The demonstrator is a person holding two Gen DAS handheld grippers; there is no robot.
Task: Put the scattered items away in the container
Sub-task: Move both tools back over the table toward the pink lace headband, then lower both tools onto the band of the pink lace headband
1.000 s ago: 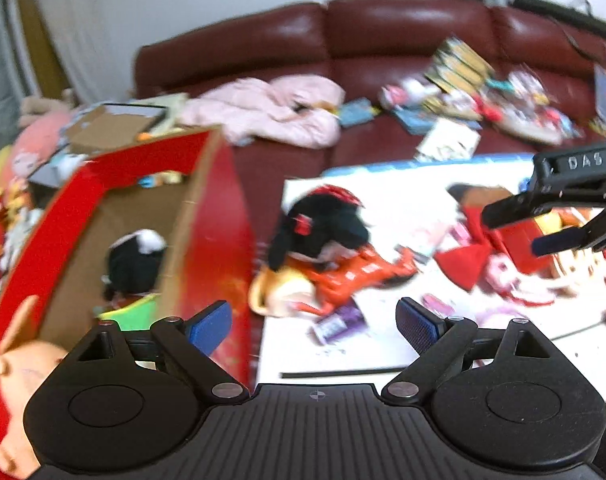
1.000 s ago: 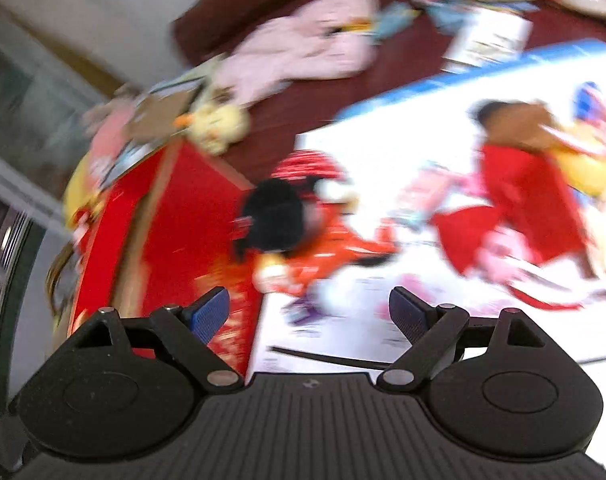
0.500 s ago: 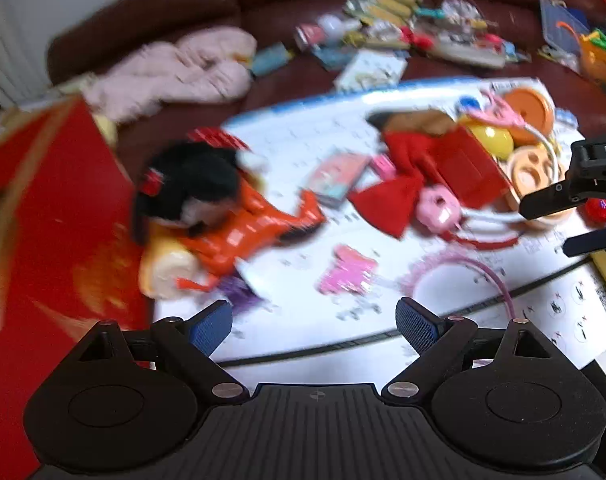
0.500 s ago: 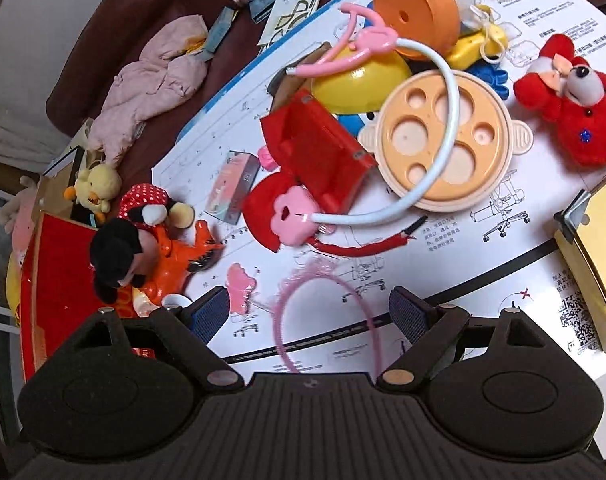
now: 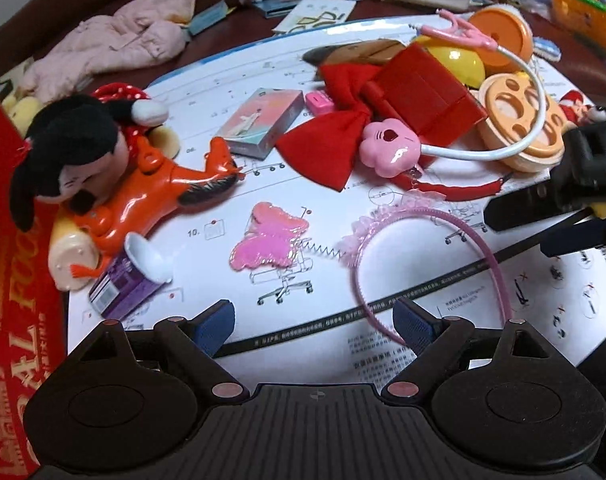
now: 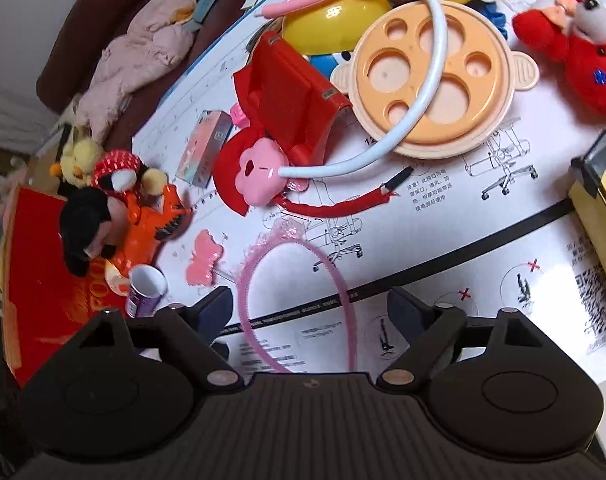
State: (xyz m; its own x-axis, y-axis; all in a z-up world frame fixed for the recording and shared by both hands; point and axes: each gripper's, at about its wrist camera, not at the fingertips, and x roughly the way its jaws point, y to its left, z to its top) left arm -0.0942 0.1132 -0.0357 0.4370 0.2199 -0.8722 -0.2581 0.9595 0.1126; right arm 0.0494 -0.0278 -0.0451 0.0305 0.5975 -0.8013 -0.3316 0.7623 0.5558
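Red plush toy (image 6: 575, 36), probably a bear, is clear only beyond the right gripper's (image 6: 309, 310) closing, empty fingers.

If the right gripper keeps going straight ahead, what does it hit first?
Probably the pink headband: it lies on the white sheet between the closing jaws of the right gripper, untouched as yet. Depth is unclear.

A pink headband (image 5: 431, 264) with a lace frill lies flat on the white sheet (image 5: 383, 344), open ends toward the camera. Left of it lies a pink butterfly (image 5: 267, 242) on a small spring. Further left, a black plush (image 5: 71, 148) sprawls over an orange toy (image 5: 163, 192), with a purple box (image 5: 123, 290) just beside them. The red container (image 5: 7, 280) stands at the sheet's left edge.
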